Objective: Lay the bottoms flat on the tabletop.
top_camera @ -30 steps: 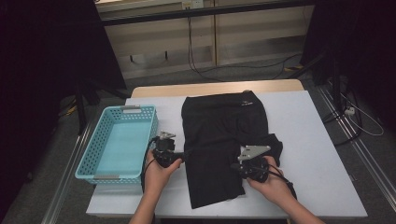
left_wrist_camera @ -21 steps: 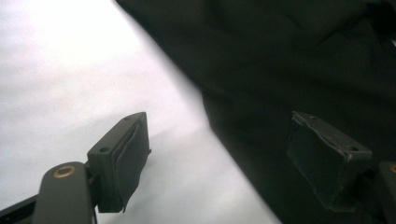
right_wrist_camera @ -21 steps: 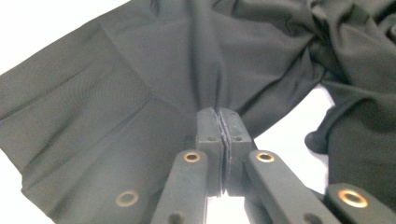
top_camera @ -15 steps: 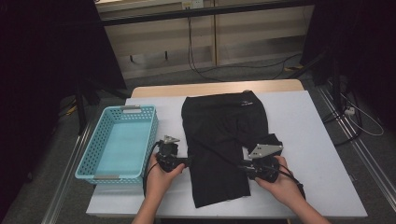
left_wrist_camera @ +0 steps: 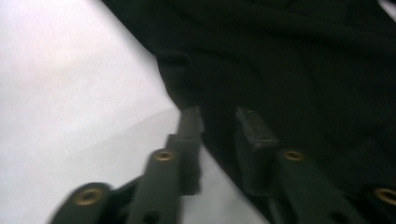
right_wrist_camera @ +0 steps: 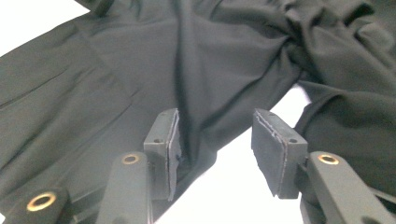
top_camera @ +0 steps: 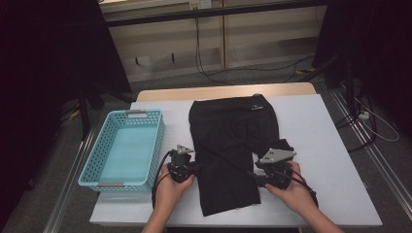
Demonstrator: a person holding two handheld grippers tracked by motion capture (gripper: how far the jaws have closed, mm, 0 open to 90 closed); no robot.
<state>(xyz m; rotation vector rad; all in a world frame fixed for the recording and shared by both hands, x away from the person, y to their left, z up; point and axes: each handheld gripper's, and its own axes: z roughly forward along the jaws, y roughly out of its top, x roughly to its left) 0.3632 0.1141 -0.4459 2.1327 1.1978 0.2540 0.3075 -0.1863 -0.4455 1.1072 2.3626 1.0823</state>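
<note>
Shorts (top_camera: 232, 155) lie half-folded on the worktop (top_camera: 330, 145); left hand-held gripper (left_wrist_camera: 218, 122) has just been closing on the hem, right hand-held gripper (right_wrist_camera: 215, 135) opening, empty; basket (top_camera: 124, 150) unfilled.

The small pale mark on the black shorts (top_camera: 228, 145) is unreadable.

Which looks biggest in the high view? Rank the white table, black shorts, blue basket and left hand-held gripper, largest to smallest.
1. White table
2. Black shorts
3. Blue basket, somewhat smaller in outline than the shorts
4. Left hand-held gripper, clearly the smallest

All sit on the one tabletop, so nearness to the camera hardly affects the order.
</note>
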